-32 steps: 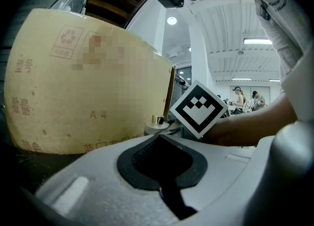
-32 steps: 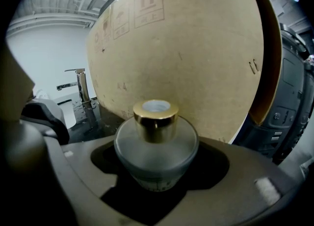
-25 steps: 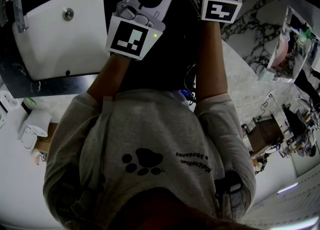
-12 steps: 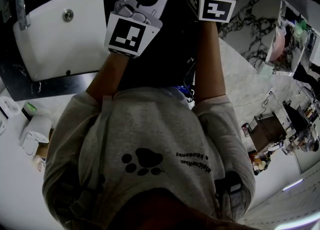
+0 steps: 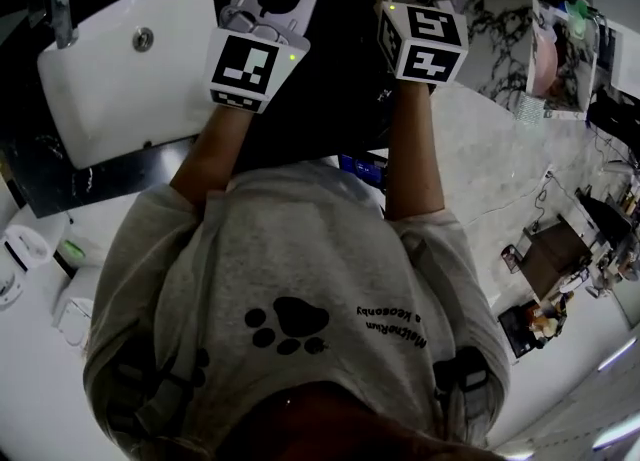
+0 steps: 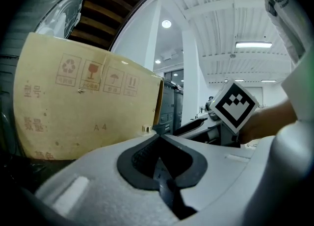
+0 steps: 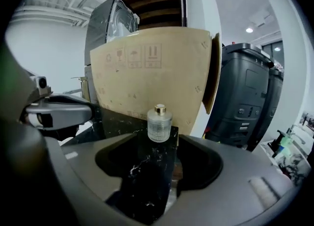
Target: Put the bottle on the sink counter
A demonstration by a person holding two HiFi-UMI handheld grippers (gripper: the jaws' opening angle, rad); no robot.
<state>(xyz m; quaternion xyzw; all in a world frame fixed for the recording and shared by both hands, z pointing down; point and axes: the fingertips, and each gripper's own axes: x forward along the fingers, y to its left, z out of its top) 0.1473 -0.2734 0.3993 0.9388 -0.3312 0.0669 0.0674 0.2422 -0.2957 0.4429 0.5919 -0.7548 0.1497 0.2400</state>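
Reached both forearms straight ahead from the torso, bare below the grey sleeves, side by side over the near edge of the desk (image 7: 117,122). Held the left hand-held gripper (image 6: 158,139) roughly level, just right of the white sink basin (image 5: 130,69), jaws pressed together with nothing between them, aimed toward a cardboard box (image 6: 73,107). Held the right hand-held gripper (image 7: 159,144) near it on the right, jaws spread apart and empty. Faced the glass bottle (image 7: 159,122) squarely down that gap: upright, gold cap on top, standing on the black marbled desk just beyond the jaw tips and apart from both. Found the bottle near the far edge of the desk and close to its right edge, with the cardboard box close behind. Saw bare marbled surface between jaws and bottle, and more of it to the bottle's left, up to the left hand-held gripper. Saw dark bins (image 7: 245,97) past the desk's right edge, well apart from the bottle. Saw a faucet (image 5: 60,9) at the basin's far left corner.
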